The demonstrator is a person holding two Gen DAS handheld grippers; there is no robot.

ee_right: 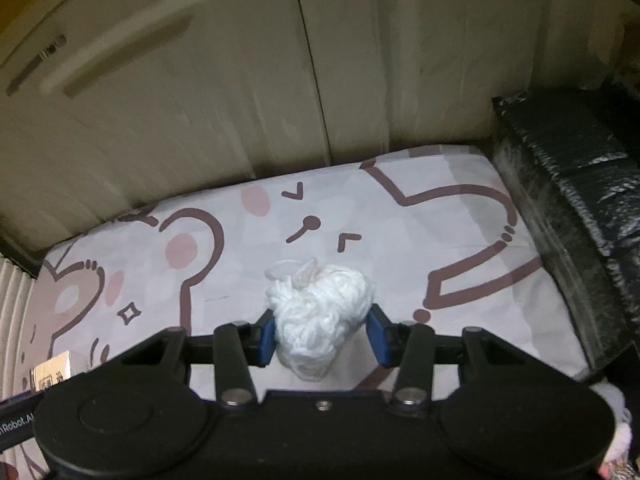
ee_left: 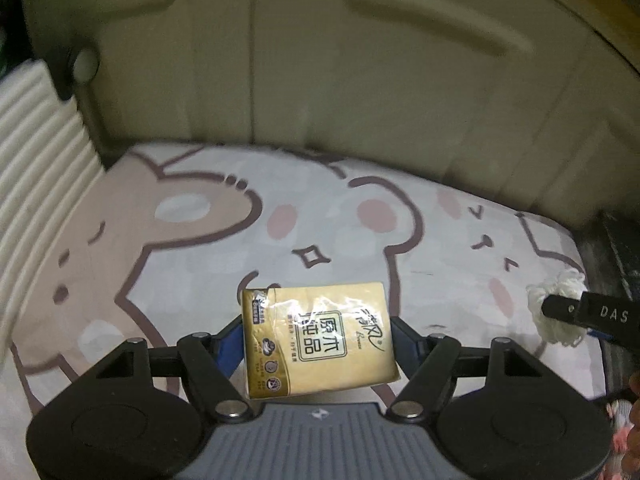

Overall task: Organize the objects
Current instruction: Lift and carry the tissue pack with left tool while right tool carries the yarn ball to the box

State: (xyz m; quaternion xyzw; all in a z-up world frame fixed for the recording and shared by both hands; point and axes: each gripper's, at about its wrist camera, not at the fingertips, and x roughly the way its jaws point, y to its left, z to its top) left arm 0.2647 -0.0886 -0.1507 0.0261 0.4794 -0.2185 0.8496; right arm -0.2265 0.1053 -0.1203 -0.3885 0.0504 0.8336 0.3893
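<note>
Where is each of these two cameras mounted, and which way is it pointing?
Left wrist view: sits on the left gripper, looking down its fingers at the gold tissue pack it holds above the cartoon bedsheet; a bit of hand shows at the right edge.
Right wrist view: sits on the right gripper, looking at the white yarn bundle it grips.
Shared: the bedsheet, the cream cupboard doors, and each other's load.
</note>
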